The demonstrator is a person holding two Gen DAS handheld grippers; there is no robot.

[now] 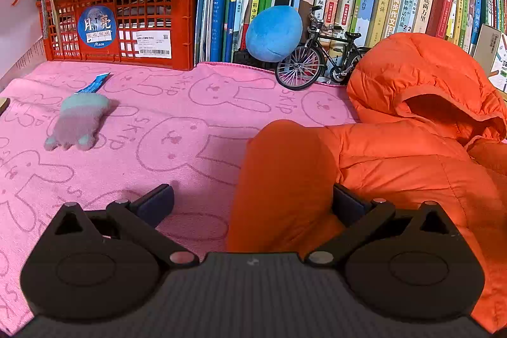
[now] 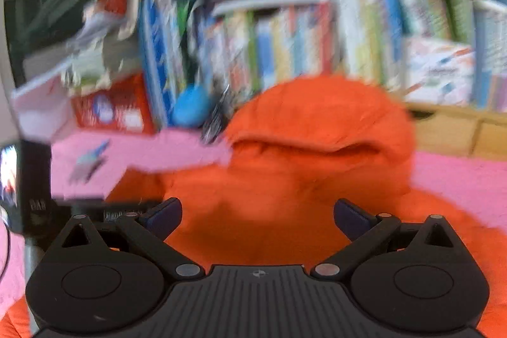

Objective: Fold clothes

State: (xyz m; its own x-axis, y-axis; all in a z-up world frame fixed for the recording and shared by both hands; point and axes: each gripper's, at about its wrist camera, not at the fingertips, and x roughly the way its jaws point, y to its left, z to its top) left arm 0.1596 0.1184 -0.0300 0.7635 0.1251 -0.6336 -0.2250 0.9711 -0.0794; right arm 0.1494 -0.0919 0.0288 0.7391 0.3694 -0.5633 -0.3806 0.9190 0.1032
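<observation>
While the orange hooded puffer jacket (image 1: 412, 154) lies spread toward the right side of the pink rabbit-print towel (image 1: 158, 132), hood toward the back edge near the bookshelf, the left gripper (image 1: 250, 201) sits with fingers wide apart, straddling the sleeve end. Over the jacket's body, the right gripper (image 2: 258, 213) is likewise spread, gripping nothing; its view is blurred.

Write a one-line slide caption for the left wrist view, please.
Open left gripper poised at the sleeve of an orange hooded jacket on a pink bunny-print towel.
</observation>
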